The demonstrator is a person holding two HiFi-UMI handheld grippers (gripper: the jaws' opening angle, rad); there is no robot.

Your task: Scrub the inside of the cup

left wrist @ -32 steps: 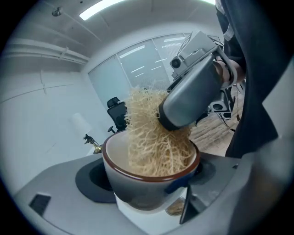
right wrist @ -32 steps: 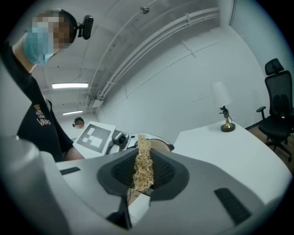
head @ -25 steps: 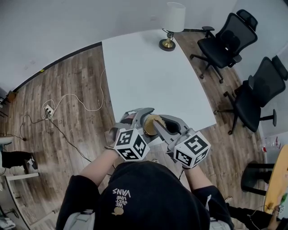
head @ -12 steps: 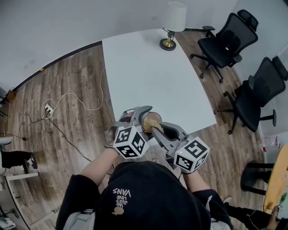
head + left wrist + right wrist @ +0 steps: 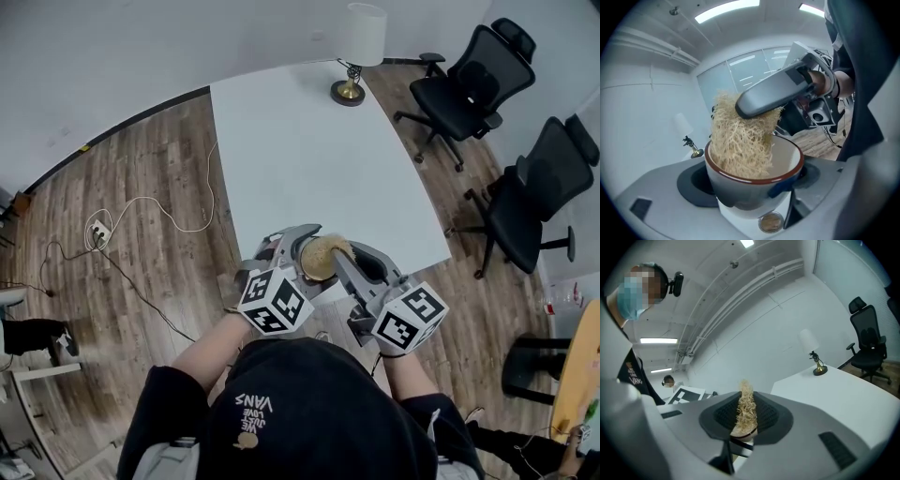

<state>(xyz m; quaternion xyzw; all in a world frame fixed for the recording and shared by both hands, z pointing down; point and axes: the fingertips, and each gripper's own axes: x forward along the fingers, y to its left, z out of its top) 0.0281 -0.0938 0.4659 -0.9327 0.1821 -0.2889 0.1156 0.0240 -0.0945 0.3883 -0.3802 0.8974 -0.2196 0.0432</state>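
Cup (image 5: 754, 180) is clamped between the left gripper (image 5: 302, 251) jaws, held over the near edge of the white table (image 5: 309, 159). Right gripper (image 5: 342, 261) is clenched on a straw-coloured fibre scrubber (image 5: 740, 140), whose lower end is inside the cup.

Around the cup, head view:
- lamp (image 5: 361, 42) at 12 o'clock, on the table's far end
- office chair (image 5: 469, 89) between 1 and 2
- second chair (image 5: 539, 202) between 2 and 3
- power strip (image 5: 101, 230) with cable at 9, on the wood floor (image 5: 159, 169)

In head view the jaws and marker cubes (image 5: 275, 302) cover most of the cup. Left gripper view alone shows the brown rim, the white inside, and the scrubber against the wall at 9. Right gripper view alone shows the scrubber pinched thin, with the cup almost all hidden behind the jaws.
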